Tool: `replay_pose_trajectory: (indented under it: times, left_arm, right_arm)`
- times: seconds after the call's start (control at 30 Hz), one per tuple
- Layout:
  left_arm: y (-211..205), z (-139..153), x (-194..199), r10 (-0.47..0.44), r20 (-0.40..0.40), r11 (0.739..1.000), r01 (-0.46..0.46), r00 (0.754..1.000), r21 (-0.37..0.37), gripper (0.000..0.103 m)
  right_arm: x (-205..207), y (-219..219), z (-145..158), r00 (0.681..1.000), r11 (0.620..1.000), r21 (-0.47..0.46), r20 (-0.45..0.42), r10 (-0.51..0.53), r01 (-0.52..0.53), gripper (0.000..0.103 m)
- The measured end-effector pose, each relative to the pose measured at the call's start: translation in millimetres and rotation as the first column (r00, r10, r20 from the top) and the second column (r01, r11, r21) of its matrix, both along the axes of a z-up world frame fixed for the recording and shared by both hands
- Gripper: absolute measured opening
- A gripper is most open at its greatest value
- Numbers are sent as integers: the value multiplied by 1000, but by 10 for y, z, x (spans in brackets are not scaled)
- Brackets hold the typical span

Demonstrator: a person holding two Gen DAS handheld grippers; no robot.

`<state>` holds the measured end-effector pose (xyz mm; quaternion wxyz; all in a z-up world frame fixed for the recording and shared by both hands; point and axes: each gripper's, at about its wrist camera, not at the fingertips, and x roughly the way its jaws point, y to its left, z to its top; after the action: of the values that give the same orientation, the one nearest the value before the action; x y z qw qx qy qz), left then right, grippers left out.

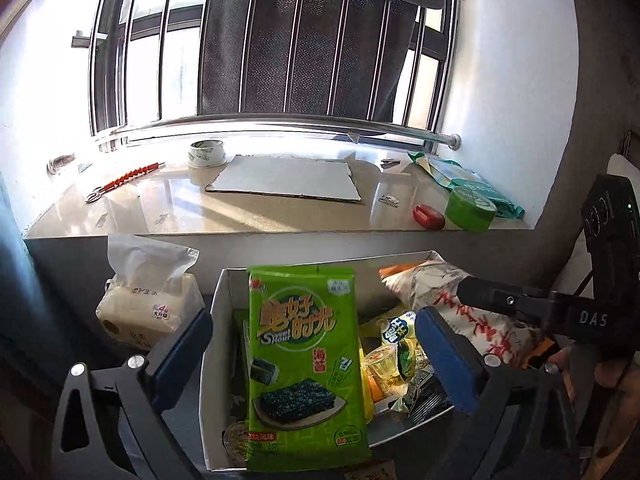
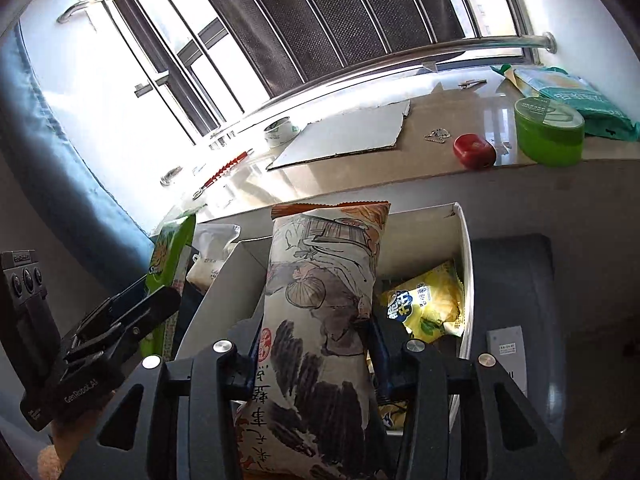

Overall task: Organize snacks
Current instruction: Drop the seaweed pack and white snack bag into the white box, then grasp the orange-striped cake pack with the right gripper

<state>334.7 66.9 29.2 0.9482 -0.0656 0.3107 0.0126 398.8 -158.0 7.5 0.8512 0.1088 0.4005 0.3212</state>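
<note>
A green seaweed pack [image 1: 304,360] stands upright at the front of the white cardboard box [image 1: 216,308]. My left gripper [image 1: 312,320] is open wide around it, with a gap between each blue pad and the pack. A white and orange snack bag [image 2: 320,300] sticks out over the box [image 2: 466,260], and my right gripper [image 2: 316,328] is shut on it, a pad against each side. The left wrist view shows that bag [image 1: 436,296] tilted above the box's right rim. Inside lie a yellow snack pack [image 2: 428,304] and a jelly cup [image 1: 380,364].
A tissue pack [image 1: 148,308] sits left of the box. On the windowsill behind are a cardboard sheet [image 1: 284,184], a tape roll [image 1: 206,154], a red case [image 1: 428,216] and a green tin [image 1: 470,208]. A blue curtain [image 2: 60,160] hangs at the left.
</note>
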Motion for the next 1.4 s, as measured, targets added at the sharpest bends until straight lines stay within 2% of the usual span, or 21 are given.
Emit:
replay_pose_trajectory:
  times: [0.03,0.07,0.2,0.37,0.53,0.63,0.7,0.8,0.97,1.13,1.27,1.4]
  left_arm:
    - [4,-13,6,-1,-18,1000,1,1000,6,103]
    - [4,-31,-3,2,-34,1000,-1,999,17,103]
    - [8,-41,-138,4,-34,999,-2,999,53,103]
    - [-4,26,-379,2,-17,998,-1,1000,62,103]
    - [-118,87,-816,-26,19,995,24,999,96,103]
    - [-190,94,-1147,-50,50,995,45,998,86,103]
    - [-240,61,-1375,-63,68,996,59,996,68,103]
    - [-332,-57,-1702,-74,84,996,70,994,50,103]
    - [-498,-418,-2174,-103,89,995,103,991,7,103]
    - [-612,-856,-2426,-101,42,992,104,994,-69,103]
    - [-658,-1057,-2553,-93,14,987,94,996,-127,103]
    - [-668,-1074,-2640,-88,12,989,89,996,-118,103]
  right_arm:
    - [35,2,-3,1000,1000,19,-9,2,-2,97]
    - [38,-27,5,1000,999,44,-2,-8,8,103]
    - [-72,-77,61,999,998,58,47,-27,24,103]
    - [-300,-87,115,995,1000,-10,96,-8,9,103]
    - [-709,-164,178,989,998,-17,138,62,-60,103]
    - [-1025,-244,159,982,995,-53,167,88,-80,103]
    - [-1270,-347,115,976,994,-39,189,108,-103,103]
    - [-1629,-518,-36,971,993,-27,208,118,-115,103]
    - [-2149,-807,-494,977,997,-45,205,64,-56,103]
    - [-2471,-1018,-976,992,999,-31,126,-21,25,103]
    - [-2495,-994,-1210,999,999,-36,43,5,-3,103]
    - [-2400,-855,-1234,999,998,-54,37,17,-15,103]
